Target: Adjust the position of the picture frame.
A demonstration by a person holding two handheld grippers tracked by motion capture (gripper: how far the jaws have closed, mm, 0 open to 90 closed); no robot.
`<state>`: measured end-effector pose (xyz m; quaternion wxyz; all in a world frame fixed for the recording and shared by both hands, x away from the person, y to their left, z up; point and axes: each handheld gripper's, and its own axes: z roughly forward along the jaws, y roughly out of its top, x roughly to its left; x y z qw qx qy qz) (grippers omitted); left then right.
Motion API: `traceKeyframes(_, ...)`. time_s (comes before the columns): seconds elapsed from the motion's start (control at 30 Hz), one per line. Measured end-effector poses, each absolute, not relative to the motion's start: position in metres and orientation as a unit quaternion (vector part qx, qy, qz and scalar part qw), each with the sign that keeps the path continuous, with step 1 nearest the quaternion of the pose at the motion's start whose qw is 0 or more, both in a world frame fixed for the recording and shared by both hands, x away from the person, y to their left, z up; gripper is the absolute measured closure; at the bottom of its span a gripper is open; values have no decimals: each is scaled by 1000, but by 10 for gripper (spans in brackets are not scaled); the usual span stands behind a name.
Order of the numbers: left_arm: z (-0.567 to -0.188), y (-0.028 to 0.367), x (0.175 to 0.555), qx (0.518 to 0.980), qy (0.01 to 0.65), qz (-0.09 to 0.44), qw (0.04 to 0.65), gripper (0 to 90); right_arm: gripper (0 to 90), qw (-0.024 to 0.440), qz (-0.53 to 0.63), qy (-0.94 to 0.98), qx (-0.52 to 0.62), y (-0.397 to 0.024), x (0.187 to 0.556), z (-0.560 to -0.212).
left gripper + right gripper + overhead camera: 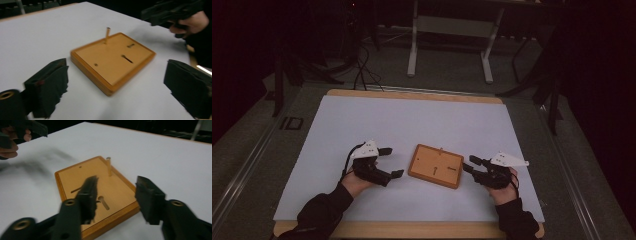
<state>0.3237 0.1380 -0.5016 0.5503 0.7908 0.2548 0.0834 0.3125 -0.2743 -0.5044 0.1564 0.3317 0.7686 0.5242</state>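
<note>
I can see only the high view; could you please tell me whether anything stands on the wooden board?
Observer: Yes, a thin peg stands upright near one edge of the wooden board.
Operator: Thank you. Does the right gripper hold anything?
Observer: No, the right gripper is open, with nothing clamped.
Operator: Is the board's face plain?
Observer: No, a rounded slot is cut near its middle.

we see a flat, square wooden board (435, 165) with a raised orange-brown rim lying on the white table top, turned at a slight angle. a short wooden peg (107, 35) stands upright near one edge; narrow slots and small holes mark its face.
</note>
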Motion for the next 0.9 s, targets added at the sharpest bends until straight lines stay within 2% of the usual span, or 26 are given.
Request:
traceKeyframes(0.07,-500,134,333,787,253,83,556,157,400,158,533,762,330,-275,311,-503)
traceKeyframes(0.13,-500,130,341,789,253,83,554,182,326,159,537,758,333,-276,310,-503)
traceKeyframes(0.17,-500,127,345,790,247,87,554,254,293,156,541,755,336,-277,309,-503)
traceKeyframes(0.23,-501,124,348,792,245,91,552,331,273,152,545,752,340,-278,309,-503)
traceKeyframes(0.27,-503,118,355,796,245,92,545,331,238,150,547,751,339,-278,308,-503)
traceKeyframes(0.3,-503,115,359,797,246,94,544,412,184,146,549,751,337,-279,306,-503)
traceKeyframes(0.37,-505,108,366,802,247,98,534,458,158,142,555,748,336,-281,304,-503)
traceKeyframes(0.67,-514,84,399,816,265,100,504,694,140,160,546,753,331,-284,293,-502)
traceKeyframes(0.9,-526,69,421,830,274,103,475,876,141,174,539,754,332,-288,298,-504)
